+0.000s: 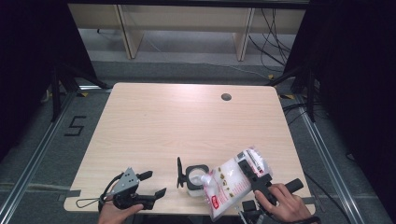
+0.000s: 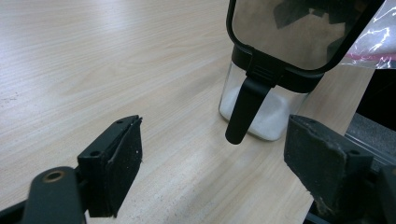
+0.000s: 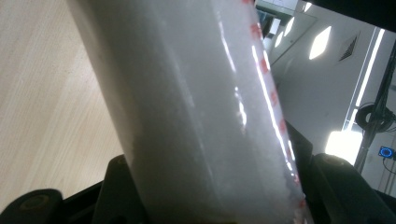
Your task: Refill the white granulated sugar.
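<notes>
The right tool (image 1: 248, 171) pinches the bag (image 1: 232, 184), tipped left over the jar (image 1: 196, 178); the left tool (image 1: 150, 184) waits spread.

A clear plastic bag (image 1: 232, 183) with red print, filled with white grains, is held tilted, its lower corner placed just over the open mouth of a small jar (image 1: 196, 178). The jar is of clear glass with a black rim, and some white grains are seen at its bottom (image 2: 261, 122). It stands upright, with its black-framed lid (image 2: 299, 30) swung open, opposite the bag.
</notes>
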Motion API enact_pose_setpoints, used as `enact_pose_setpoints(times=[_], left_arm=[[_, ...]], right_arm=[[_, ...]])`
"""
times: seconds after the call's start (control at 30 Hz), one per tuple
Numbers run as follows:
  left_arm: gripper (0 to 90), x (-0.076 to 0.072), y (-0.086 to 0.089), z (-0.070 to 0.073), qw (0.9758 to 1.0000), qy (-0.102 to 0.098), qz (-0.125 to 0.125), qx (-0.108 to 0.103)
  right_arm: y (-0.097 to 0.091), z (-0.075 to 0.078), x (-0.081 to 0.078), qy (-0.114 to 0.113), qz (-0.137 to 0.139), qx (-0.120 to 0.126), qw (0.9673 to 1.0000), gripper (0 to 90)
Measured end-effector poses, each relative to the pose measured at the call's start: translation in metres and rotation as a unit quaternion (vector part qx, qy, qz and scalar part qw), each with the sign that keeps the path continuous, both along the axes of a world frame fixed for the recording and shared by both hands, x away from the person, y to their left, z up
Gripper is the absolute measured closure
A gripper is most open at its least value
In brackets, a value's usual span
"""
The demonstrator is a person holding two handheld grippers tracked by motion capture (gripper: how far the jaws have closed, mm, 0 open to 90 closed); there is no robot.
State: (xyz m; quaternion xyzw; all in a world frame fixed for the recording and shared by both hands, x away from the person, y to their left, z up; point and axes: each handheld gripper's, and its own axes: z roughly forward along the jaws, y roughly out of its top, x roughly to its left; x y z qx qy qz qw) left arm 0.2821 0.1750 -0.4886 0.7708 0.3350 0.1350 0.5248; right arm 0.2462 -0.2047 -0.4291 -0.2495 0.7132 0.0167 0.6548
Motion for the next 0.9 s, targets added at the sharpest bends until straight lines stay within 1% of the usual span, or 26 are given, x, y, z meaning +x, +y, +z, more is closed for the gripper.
enact_pose_setpoints(times=[0.03, 0.07, 0.1, 0.13, 0.17, 0.2, 0.23, 0.27, 0.3, 0.37, 0.43, 0.47, 0.5, 0.57, 0.6, 0.67, 0.73, 0.8, 0.83, 0.87, 0.9], left_arm=[[18.8, -0.0007, 0.0003, 0.0008, 1.0000, 0.004, 0.004, 0.006], [18.8, -0.0012, -0.0002, 0.0004, 1.0000, 0.007, 0.007, 0.001], [18.8, -0.0004, -0.0004, -0.0003, 1.0000, 0.003, 0.004, -0.004], [18.8, -0.0009, 0.0002, 0.0008, 1.0000, 0.004, 0.005, 0.005], [18.8, -0.0002, 0.0007, 0.0009, 1.0000, 0.000, 0.001, 0.008], [18.8, -0.0007, 0.0004, 0.0008, 1.0000, 0.003, 0.004, 0.006], [18.8, -0.0003, 0.0000, 0.0001, 1.0000, 0.001, 0.002, 0.001], [18.8, -0.0011, -0.0002, 0.0005, 1.0000, 0.006, 0.007, 0.002], [18.8, -0.0012, 0.0000, 0.0007, 0.9999, 0.006, 0.007, 0.003], [18.8, -0.0003, -0.0005, -0.0003, 1.0000, 0.003, 0.003, -0.003], [18.8, 0.0002, 0.0005, 0.0003, 1.0000, -0.003, -0.002, 0.004], [18.8, 0.0002, 0.0003, 0.0002, 1.0000, -0.002, -0.001, 0.003], [18.8, -0.0010, 0.0001, 0.0009, 1.0000, 0.006, 0.006, 0.004], [18.8, 0.0000, -0.0001, -0.0002, 1.0000, 0.001, 0.000, -0.001], [18.8, -0.0005, -0.0005, -0.0003, 1.0000, 0.004, 0.005, -0.003], [18.8, -0.0005, -0.0005, -0.0002, 1.0000, 0.004, 0.004, -0.004], [18.8, -0.0002, 0.0000, 0.0000, 1.0000, 0.000, 0.001, 0.001], [18.8, -0.0003, -0.0003, -0.0001, 1.0000, 0.002, 0.003, -0.002], [18.8, -0.0001, -0.0001, 0.0000, 1.0000, 0.000, 0.001, 0.000], [18.8, -0.0002, 0.0000, 0.0001, 1.0000, 0.000, 0.001, 0.001], [18.8, -0.0006, -0.0007, -0.0003, 1.0000, 0.005, 0.004, -0.004]], right_arm=[[-0.0005, -0.0005, -0.0004, 0.001, -0.003, 0.005, 1.0000, 50.5], [-0.0006, -0.0006, -0.0004, 0.001, -0.004, 0.007, 1.0000, 50.5], [-0.0005, 0.0000, -0.0002, -0.001, -0.003, 0.002, 1.0000, 50.5], [-0.0001, 0.0003, 0.0003, 0.000, 0.000, -0.003, 1.0000, 50.5], [0.0001, 0.0008, 0.0006, -0.002, 0.002, -0.007, 1.0000, 50.5], [-0.0004, -0.0001, -0.0001, 0.000, -0.002, 0.001, 1.0000, 50.6], [0.0001, 0.0009, 0.0008, -0.002, 0.003, -0.008, 1.0000, 50.6], [0.0001, 0.0008, 0.0007, -0.004, 0.003, -0.008, 1.0000, 50.6], [0.0001, 0.0004, 0.0004, -0.004, 0.002, -0.008, 1.0000, 50.6], [0.0002, 0.0006, 0.0002, -0.004, 0.002, -0.008, 1.0000, 50.7], [0.0002, 0.0008, 0.0003, -0.004, 0.002, -0.008, 1.0000, 50.7], [0.0000, 0.0005, 0.0003, -0.004, 0.002, -0.008, 1.0000, 50.7], [-0.0001, 0.0003, 0.0003, -0.004, 0.002, -0.007, 1.0000, 50.7], [0.0000, 0.0006, 0.0005, -0.004, 0.002, -0.008, 1.0000, 50.7], [0.0000, 0.0007, 0.0004, -0.005, 0.002, -0.008, 1.0000, 50.7], [0.0001, 0.0007, 0.0002, -0.004, 0.002, -0.008, 1.0000, 50.7], [0.0001, 0.0007, 0.0003, -0.005, 0.002, -0.009, 0.9999, 50.7], [0.0003, 0.0007, -0.0001, -0.006, 0.002, -0.010, 0.9999, 50.8], [-0.0002, -0.0004, -0.0002, -0.003, -0.001, -0.003, 1.0000, 50.8], [0.0004, 0.0010, -0.0009, -0.008, 0.002, -0.012, 0.9999, 50.9], [0.0011, 0.0019, -0.0012, -0.015, 0.008, -0.016, 0.9997, 50.9]])
